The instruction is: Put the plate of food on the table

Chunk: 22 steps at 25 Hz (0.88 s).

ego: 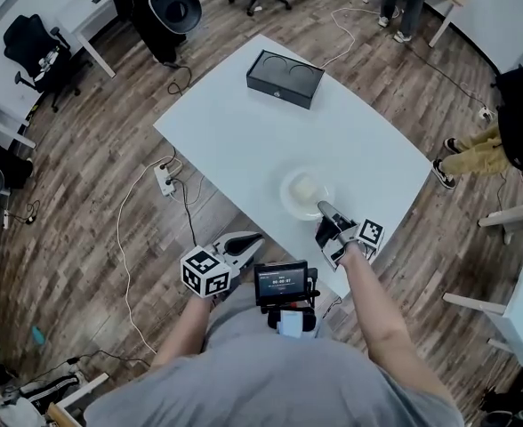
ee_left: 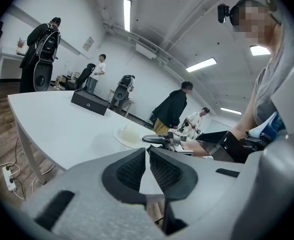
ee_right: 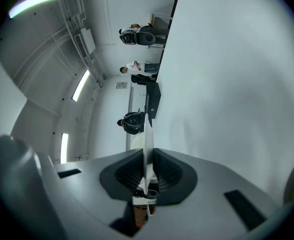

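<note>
A white plate (ego: 301, 194) with a pale lump of food (ego: 306, 187) is low over the near right part of the white table (ego: 244, 136). My right gripper (ego: 325, 213) is shut on the plate's near rim. In the right gripper view the picture is rolled on its side, and the thin rim (ee_right: 147, 134) runs edge-on between the pads. My left gripper (ego: 248, 241) hangs beside the table's near edge, shut and holding nothing. In the left gripper view, its shut gripper (ee_left: 147, 153) points toward the plate (ee_left: 128, 135) and the right gripper (ee_left: 157, 139).
A black box (ego: 285, 78) lies at the table's far end. A power strip (ego: 164, 179) with cables lies on the wood floor at the left. Office chairs (ego: 30, 43) and several people stand around the room, one close at the right (ego: 475, 154).
</note>
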{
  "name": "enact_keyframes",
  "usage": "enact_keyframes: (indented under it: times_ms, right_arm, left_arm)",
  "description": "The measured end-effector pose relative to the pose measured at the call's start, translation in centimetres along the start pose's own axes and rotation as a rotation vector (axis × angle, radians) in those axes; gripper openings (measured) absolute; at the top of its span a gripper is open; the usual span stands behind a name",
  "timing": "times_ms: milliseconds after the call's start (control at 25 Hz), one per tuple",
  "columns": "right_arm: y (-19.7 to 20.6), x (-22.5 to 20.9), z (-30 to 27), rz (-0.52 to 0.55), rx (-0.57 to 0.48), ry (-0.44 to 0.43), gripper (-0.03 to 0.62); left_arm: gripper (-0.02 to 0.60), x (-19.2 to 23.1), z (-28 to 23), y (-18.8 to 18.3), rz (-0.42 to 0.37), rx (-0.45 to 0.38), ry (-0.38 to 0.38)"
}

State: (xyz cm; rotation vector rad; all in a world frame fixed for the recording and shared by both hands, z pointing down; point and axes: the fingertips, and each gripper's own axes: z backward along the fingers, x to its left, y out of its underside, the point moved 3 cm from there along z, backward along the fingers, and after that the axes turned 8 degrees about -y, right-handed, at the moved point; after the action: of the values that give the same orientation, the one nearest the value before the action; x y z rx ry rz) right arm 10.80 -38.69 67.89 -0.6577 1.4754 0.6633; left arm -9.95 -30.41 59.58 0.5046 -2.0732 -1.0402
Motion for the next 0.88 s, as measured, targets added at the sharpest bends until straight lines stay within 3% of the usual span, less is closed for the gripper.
enact_keyframes:
  times_ms: [880]
  right_arm:
    - [-0.1, -5.9, -1.8, -0.061, 0.051, 0.116, 0.055]
  left_arm:
    - [0.031, 1.7, 0.0, 0.5, 0.036, 0.031, -0.020]
